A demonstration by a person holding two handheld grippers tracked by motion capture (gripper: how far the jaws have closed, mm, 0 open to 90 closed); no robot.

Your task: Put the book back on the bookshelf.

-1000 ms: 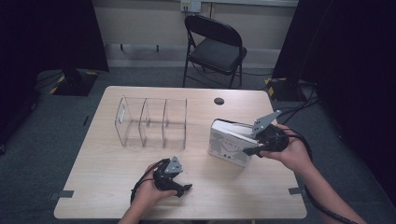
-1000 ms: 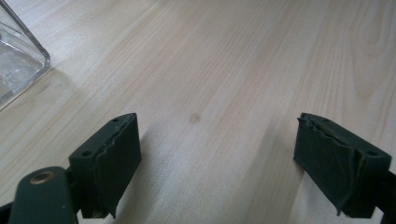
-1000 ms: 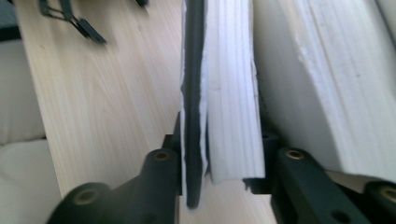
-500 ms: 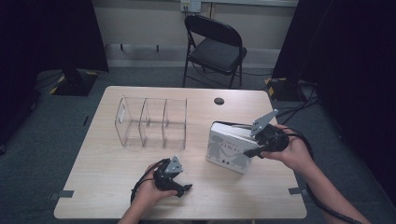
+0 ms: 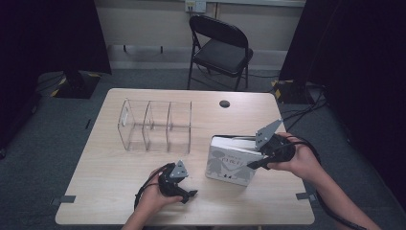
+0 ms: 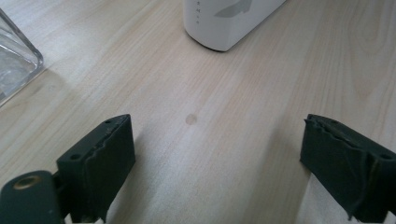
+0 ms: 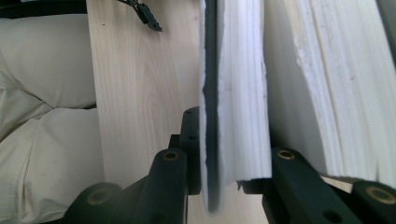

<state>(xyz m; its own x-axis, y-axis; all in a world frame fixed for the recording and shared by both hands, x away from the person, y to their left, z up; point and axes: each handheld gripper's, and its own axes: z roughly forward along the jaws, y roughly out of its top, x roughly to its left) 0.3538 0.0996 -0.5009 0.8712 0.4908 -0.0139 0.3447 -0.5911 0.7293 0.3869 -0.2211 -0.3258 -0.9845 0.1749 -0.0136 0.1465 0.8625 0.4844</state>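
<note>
A thick white book (image 5: 229, 165) with grey figures on its cover stands on edge at the table's right. My right gripper (image 5: 254, 164) is shut on its front cover and a wad of pages at the right end. In the right gripper view the jaws pinch the dark cover and white pages (image 7: 243, 84), and the rest of the page block fans off to the right. My left gripper (image 5: 189, 195) rests on the table near the front edge, to the book's left. It is open with only bare wood between its jaws (image 6: 219, 126); the book's corner (image 6: 224, 23) lies ahead.
A clear three-bay organizer (image 5: 155, 125) stands at the table's centre-left, its corner (image 6: 14, 70) in the left gripper view. A small dark disc (image 5: 224, 103) lies near the far edge. A black folding chair (image 5: 220, 48) stands beyond the table. Cables trail off right.
My right gripper has drawn the book slightly toward the near edge, and its cover now faces the camera more. The left gripper has stayed put.
</note>
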